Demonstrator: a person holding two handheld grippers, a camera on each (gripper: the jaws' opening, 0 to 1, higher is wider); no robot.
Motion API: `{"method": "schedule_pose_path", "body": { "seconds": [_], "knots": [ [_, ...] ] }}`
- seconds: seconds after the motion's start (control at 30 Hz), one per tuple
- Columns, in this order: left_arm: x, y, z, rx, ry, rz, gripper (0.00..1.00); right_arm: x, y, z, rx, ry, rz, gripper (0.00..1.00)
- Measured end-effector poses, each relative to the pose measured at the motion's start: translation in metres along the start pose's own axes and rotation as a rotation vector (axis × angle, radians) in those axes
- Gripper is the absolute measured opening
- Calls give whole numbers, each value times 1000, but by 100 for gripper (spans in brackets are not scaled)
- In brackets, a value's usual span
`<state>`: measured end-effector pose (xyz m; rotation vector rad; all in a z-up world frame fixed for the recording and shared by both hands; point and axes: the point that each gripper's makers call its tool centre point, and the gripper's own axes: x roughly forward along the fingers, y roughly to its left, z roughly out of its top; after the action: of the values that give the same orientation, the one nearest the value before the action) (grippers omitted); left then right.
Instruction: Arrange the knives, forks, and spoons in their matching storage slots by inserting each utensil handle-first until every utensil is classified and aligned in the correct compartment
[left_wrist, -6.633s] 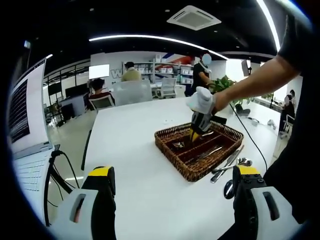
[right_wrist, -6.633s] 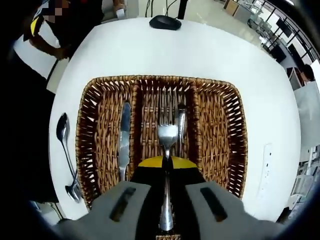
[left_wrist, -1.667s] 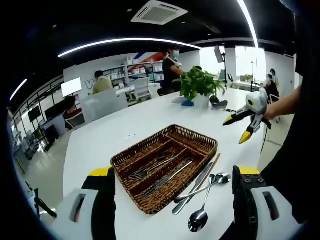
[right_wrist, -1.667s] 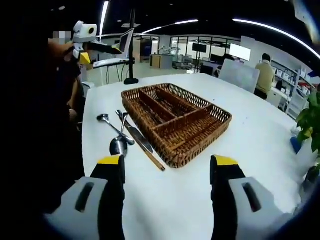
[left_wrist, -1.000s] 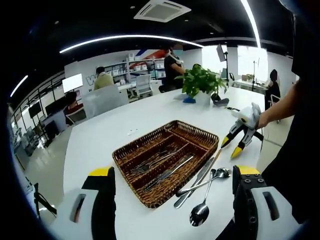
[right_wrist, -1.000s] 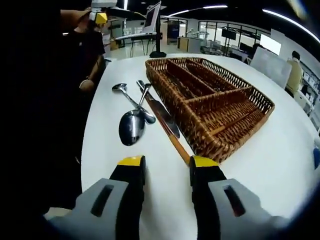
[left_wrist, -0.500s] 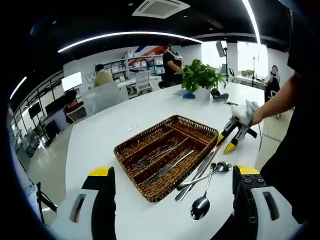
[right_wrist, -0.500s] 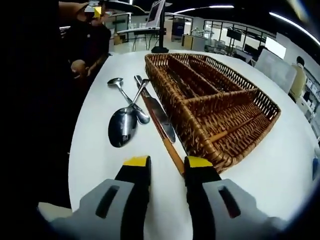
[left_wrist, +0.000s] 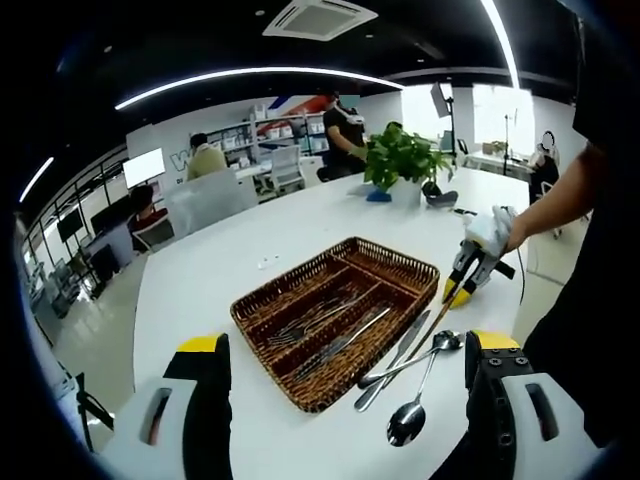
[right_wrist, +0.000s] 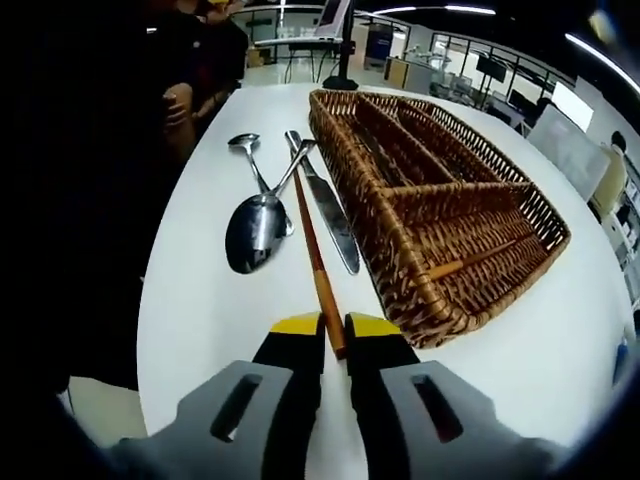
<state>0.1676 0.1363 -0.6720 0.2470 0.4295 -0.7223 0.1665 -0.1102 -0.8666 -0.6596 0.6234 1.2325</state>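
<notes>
A wooden stick (right_wrist: 317, 268) lies on the desk (right_wrist: 200, 300) beside the basket (right_wrist: 440, 210), its near end pinched by the right gripper (right_wrist: 335, 335). Knife (right_wrist: 328, 215) and spoons (right_wrist: 255, 225) lie alongside. The left gripper (left_wrist: 345, 375) hangs spread above the desk's edge.

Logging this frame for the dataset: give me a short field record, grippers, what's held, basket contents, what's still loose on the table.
right gripper: shut on wooden stick, gripping its near end
left gripper: open, holding nothing
basket: wicker, several compartments, on white table
in basket: forks and knife, in neighbouring slots
loose on table: two spoons, table knife, beside the basket
spoon slot: cannot tell which it is
</notes>
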Motion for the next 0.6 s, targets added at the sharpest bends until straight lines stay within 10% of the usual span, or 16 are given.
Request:
{"method": "schedule_pose_path", "body": {
  "seconds": [0.6],
  "knots": [
    [0, 3, 1, -2, -2, 12, 99, 9, 9, 5, -70, 41, 155, 4]
  ]
}}
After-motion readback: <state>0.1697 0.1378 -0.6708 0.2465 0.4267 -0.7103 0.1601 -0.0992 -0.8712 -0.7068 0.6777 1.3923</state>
